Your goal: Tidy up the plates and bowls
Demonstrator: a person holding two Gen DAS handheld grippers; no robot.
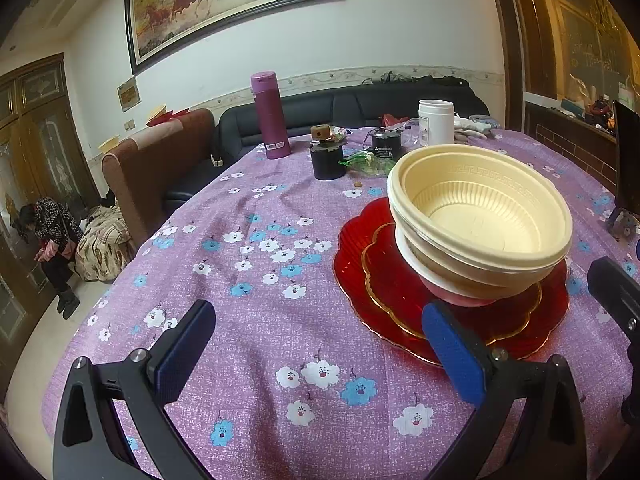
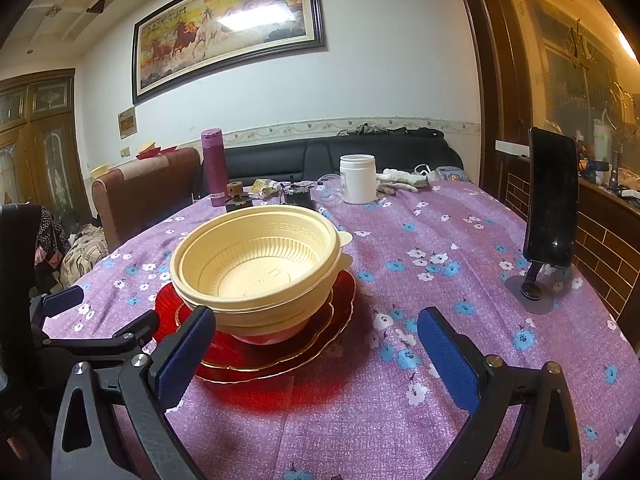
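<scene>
Between the two tongs on the bench (image 2: 460, 280), the bowls (image 2: 256, 260) sit stacked on red plates (image 2: 320, 332); left tongs (image 1: 320, 356) and right tongs (image 2: 316, 356) both gape empty, about equally near.

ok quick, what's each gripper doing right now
left gripper: open, holding nothing, beside the bowls
right gripper: open, holding nothing

Painting (image 2: 228, 28): Chinese characters along top edge, too small to read. Purple flask (image 1: 269, 114): white label, illegible. Nothing else legible.
</scene>
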